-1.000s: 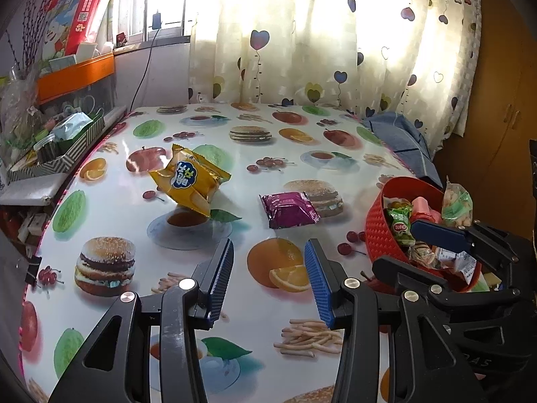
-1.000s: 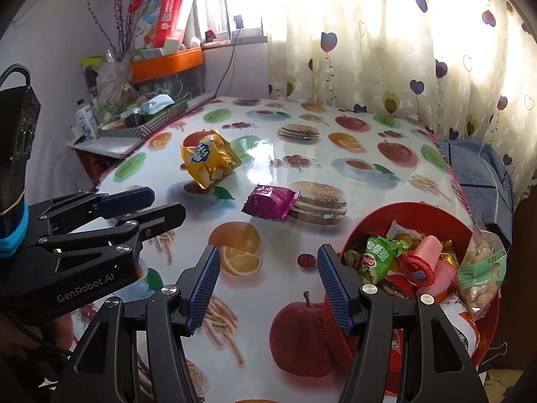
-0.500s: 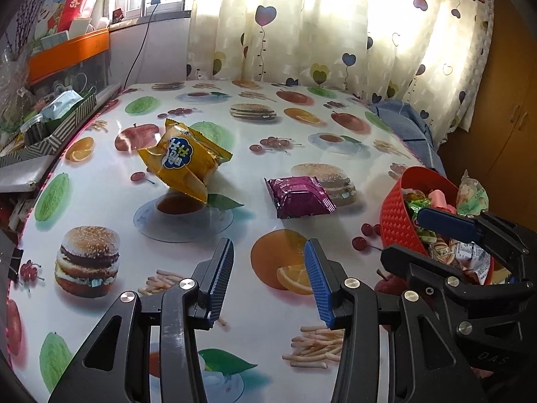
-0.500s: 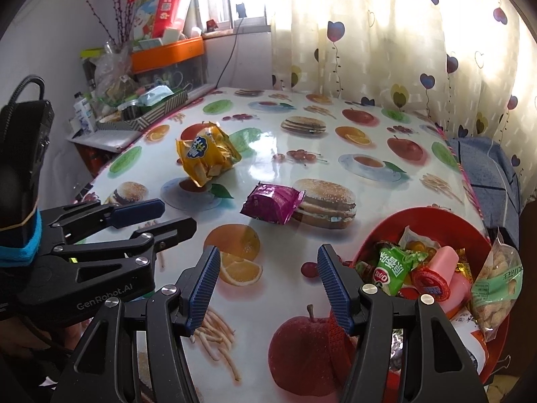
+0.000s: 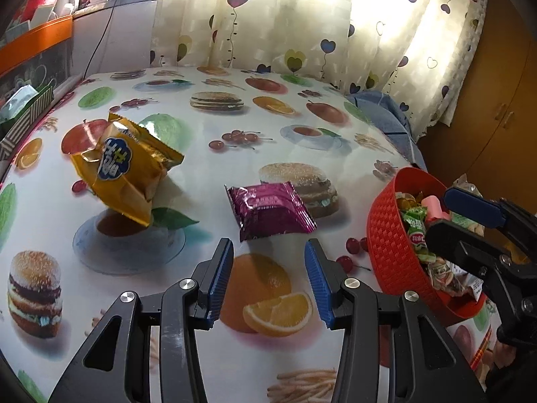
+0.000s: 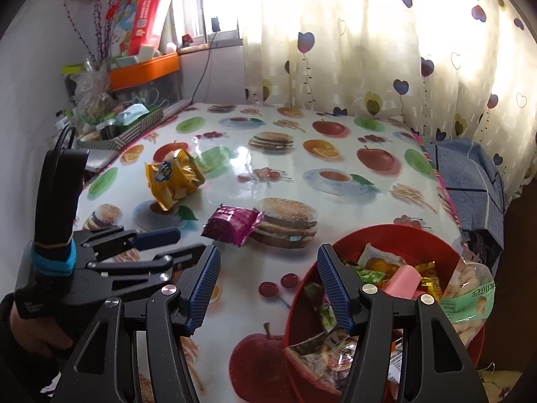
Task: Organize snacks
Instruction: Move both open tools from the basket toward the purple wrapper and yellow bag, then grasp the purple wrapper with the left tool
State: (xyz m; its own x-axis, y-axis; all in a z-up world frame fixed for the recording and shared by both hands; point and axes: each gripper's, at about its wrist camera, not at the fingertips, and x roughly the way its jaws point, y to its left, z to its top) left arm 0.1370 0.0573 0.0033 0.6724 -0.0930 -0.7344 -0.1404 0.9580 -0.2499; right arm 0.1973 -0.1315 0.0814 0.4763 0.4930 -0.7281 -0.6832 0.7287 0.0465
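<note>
Your left tool is nearer, jaws apart & empty: purple pack lies flat on the tabletop just ahead, long axis across your jaws. Right tool, also apart, hangs by the basket. Yellow bag sits farther left.

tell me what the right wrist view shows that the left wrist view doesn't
Only the right wrist view shows the red and white box by the window, the twigs beside it, and the inside of the red basket from above.

Only the left wrist view shows the wooden cupboard doors.

Both show the yellow snack bag, the purple packet, the printed tablecloth, the heart curtain, and the left gripper and right gripper, both open and empty.
</note>
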